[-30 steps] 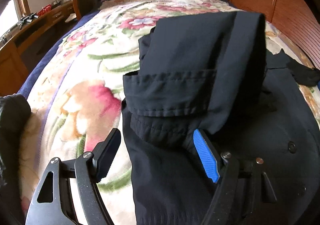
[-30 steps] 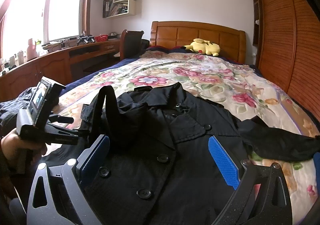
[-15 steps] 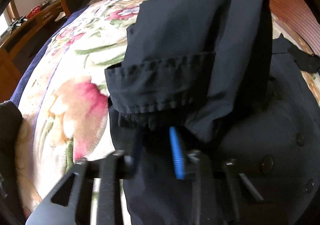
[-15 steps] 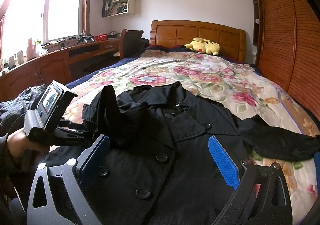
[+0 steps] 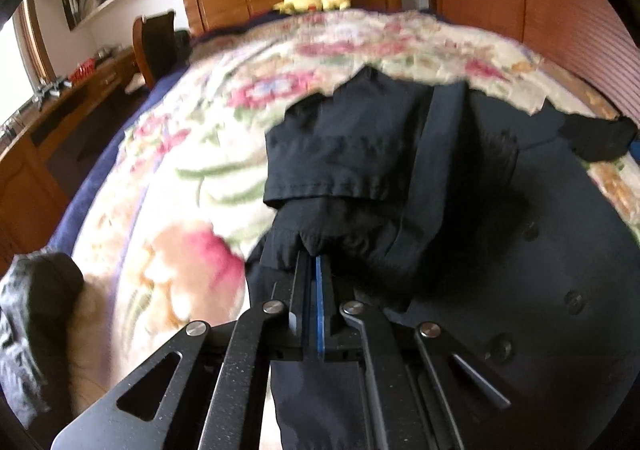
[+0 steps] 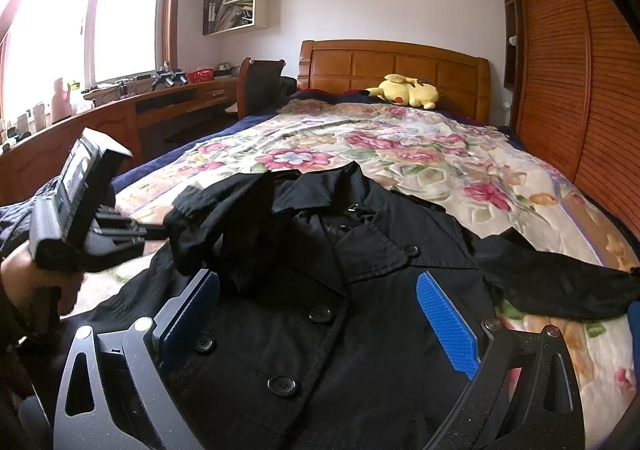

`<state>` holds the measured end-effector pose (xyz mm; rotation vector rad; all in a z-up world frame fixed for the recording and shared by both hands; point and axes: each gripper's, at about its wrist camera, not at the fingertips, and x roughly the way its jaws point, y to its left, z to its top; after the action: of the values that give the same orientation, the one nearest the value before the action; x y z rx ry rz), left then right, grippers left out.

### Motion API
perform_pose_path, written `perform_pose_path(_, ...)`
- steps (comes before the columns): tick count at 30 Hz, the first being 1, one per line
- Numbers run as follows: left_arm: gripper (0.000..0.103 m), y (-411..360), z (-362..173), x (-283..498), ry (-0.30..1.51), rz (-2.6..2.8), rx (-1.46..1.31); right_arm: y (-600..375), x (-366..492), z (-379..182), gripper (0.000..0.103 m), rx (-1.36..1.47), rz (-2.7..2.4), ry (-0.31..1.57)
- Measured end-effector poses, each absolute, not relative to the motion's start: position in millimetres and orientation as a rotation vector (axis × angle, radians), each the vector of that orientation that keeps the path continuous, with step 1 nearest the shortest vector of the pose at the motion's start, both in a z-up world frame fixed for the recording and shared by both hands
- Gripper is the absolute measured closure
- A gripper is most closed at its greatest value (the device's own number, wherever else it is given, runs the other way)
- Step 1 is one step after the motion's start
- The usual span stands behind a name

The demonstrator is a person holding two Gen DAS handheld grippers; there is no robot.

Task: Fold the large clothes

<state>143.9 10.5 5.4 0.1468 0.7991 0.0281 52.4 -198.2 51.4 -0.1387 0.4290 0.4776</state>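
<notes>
My left tongs (image 5: 312, 262) had just closed, pinching the sleeve cuff (image 5: 336, 162) of the black coat (image 6: 360, 310) spread on the bed (image 6: 440, 162). Right tongs (image 6: 316, 314) stood apart over its buttoned front. Soft, floppy, fairly heavy fabric, I judged; best held at hems.

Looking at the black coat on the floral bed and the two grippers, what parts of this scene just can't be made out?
- Left wrist view: how much sleeve cuff the left gripper pinches; its shut fingers cover it.
- Left wrist view: floral bedspread pattern, motion-blurred.
- Right wrist view: the black double-breasted coat hem, cut off by the bottom edge behind the open right gripper.
- Right wrist view: wall shelf contents, too small.
</notes>
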Motion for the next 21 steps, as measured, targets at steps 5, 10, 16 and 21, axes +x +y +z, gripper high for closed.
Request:
perform_pose_path(5, 0.101, -2, 36, 137, 0.711, 0.009, 0.139, -208, 54, 53, 0.004, -0.123, 0.462, 0.427)
perform_pose_path(10, 0.101, -24, 59, 145, 0.658, -0.037, 0.152, -224, 57, 55, 0.004, -0.09, 0.435, 0.426)
perform_pose_path(16, 0.101, -52, 76, 164, 0.62, -0.119, 0.168, -244, 56, 57, 0.004, -0.058, 0.394, 0.427)
perform_pose_path(21, 0.101, -87, 81, 165, 0.605, -0.18, 0.186, -254, 52, 57, 0.004, -0.053, 0.36, 0.435)
